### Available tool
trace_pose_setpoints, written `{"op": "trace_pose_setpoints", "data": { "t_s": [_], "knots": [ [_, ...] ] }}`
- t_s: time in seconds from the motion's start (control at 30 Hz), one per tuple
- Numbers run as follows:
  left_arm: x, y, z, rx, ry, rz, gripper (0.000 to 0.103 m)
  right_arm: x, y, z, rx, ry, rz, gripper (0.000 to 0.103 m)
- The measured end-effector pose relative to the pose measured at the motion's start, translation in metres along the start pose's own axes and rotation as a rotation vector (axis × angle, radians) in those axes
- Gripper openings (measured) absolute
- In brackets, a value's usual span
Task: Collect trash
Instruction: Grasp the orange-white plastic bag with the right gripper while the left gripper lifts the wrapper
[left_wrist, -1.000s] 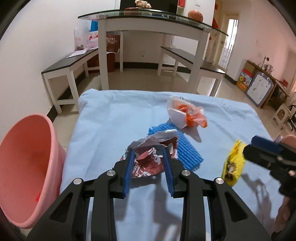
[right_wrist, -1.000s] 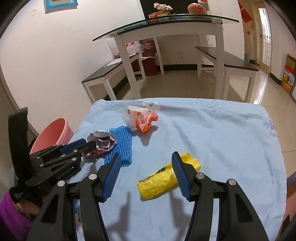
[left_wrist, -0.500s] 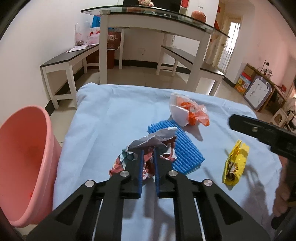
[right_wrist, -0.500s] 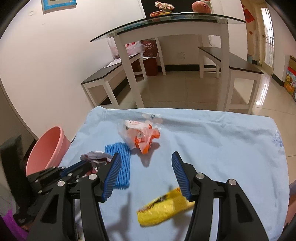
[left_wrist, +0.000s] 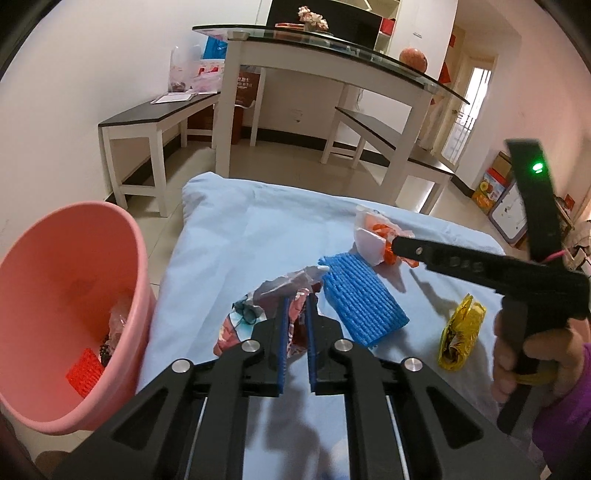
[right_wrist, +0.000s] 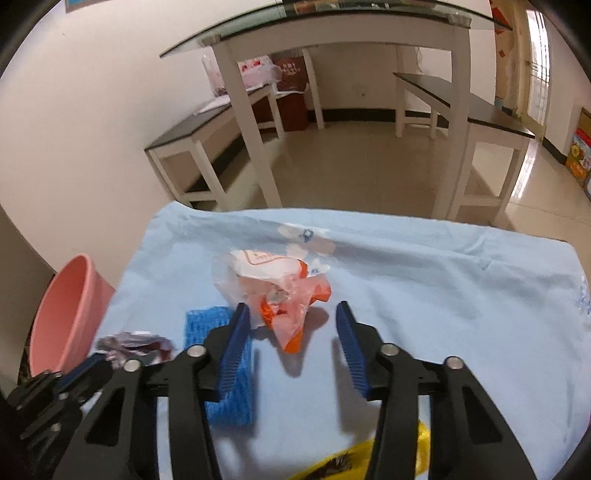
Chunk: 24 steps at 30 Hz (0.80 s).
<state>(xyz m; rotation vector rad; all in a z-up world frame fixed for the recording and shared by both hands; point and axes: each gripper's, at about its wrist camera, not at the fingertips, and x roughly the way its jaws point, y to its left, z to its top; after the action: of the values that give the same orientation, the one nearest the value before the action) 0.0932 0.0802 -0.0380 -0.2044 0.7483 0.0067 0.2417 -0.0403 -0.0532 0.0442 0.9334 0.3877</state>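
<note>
Since the earlier frames the left tongs (left_wrist: 295, 325) have pressed together on the crumpled red-and-silver wrapper (left_wrist: 266, 310) and lifted it a little off the blue cloth (left_wrist: 236, 243), while the right tongs (right_wrist: 293, 332) have left the yellow packet (left_wrist: 460, 334) and come forward to the orange-and-white bag (right_wrist: 277, 291).

Now the left tongs pinch that wrapper, only a narrow strip of it caught between the blue pads, the rest hanging loose near the table's left edge. The pink bucket (left_wrist: 74, 295) stands just off that edge, already holding a few scraps. The right tongs are spread wide, one pad on each side of the bag, apparently not yet touching it. The blue foam net (left_wrist: 360, 299) lies near the middle of the table, between wrapper and bag; the yellow packet sits toward the near right side.

Risks, as I judge them: the wrapper is thin foil held by a small fold, so a quick swing toward the bucket could let it slip and fall onto the cloth or the floor beside the rim. The right tongs' left pad lies close over the foam net's far end, so closing could drag the net along. The bag is soft and puffy and may squeeze out sideways.
</note>
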Motion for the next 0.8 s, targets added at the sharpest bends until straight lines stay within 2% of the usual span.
{"op": "trace_pose_setpoints", "data": {
  "t_s": [0.03, 0.07, 0.1, 0.17, 0.5, 0.8],
  "knots": [
    [-0.002, 0.000, 0.000, -0.002, -0.002, 0.002, 0.008, 0.003, -0.001, 0.000, 0.004, 0.007, 0.000, 0.029],
    [-0.003, 0.001, 0.000, -0.004, -0.004, 0.001, 0.008, 0.005, -0.001, -0.001, 0.009, 0.010, 0.003, 0.017],
    [-0.005, 0.001, 0.001, -0.006, -0.005, 0.001, 0.008, 0.006, -0.002, -0.001, 0.012, 0.007, 0.007, 0.013],
    [-0.008, 0.001, 0.000, -0.007, -0.010, 0.003, 0.008, 0.002, -0.003, -0.004, 0.014, -0.007, 0.010, 0.010],
    [-0.034, -0.005, 0.002, -0.021, -0.053, 0.019, 0.008, -0.063, 0.007, -0.026, -0.036, -0.139, 0.014, 0.010],
    [-0.073, -0.008, -0.002, -0.038, -0.116, 0.058, 0.008, -0.121, 0.037, -0.059, -0.127, -0.231, 0.008, 0.010]
  ]
}}
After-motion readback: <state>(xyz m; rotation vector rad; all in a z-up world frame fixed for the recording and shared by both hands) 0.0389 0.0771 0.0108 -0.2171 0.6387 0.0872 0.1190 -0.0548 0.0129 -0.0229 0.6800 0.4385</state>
